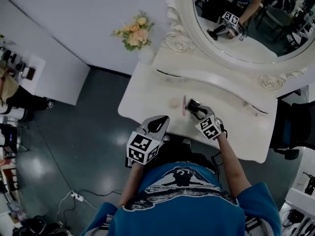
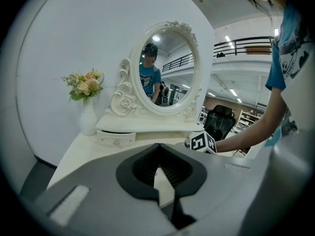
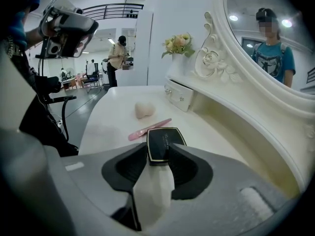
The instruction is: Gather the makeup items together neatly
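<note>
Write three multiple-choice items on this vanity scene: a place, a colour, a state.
1. Where does the pink stick lie? A on a shelf; B on the table beside the compact; C inside a bag.
2. What colour is the compact? A black; B red; C white.
3. What does the right gripper hold? A nothing; B a bottle; C the compact.
Answers: B, it lies flat on the white table; A, its lid is black; C, its jaws clamp the compact's edge.

Head view looks down; gripper views share the vanity (image 1: pixel 142 95).
</note>
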A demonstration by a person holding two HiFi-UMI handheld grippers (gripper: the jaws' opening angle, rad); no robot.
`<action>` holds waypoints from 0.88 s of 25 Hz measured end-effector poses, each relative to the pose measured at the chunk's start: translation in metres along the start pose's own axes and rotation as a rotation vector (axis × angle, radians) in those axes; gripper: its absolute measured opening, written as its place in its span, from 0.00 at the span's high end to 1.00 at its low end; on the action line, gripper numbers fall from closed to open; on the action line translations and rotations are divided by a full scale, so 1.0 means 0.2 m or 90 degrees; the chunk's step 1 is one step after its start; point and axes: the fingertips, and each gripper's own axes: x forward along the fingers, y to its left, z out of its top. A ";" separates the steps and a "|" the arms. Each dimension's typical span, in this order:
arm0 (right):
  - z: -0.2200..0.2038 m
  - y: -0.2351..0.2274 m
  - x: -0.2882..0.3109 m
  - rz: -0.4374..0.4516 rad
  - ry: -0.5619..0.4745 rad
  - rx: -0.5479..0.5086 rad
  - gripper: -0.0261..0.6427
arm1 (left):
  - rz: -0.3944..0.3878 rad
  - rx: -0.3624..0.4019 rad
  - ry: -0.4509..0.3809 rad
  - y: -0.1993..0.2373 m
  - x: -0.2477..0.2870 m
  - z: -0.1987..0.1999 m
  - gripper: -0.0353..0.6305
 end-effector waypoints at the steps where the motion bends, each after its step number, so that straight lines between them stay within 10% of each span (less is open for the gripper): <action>1: 0.00 0.00 0.00 -0.004 -0.003 0.003 0.75 | 0.000 -0.001 0.001 0.01 0.00 0.00 0.93; 22: 0.24 0.10 -0.25 -0.114 -0.115 0.199 0.68 | -0.093 0.029 0.030 0.11 -0.06 -0.08 0.93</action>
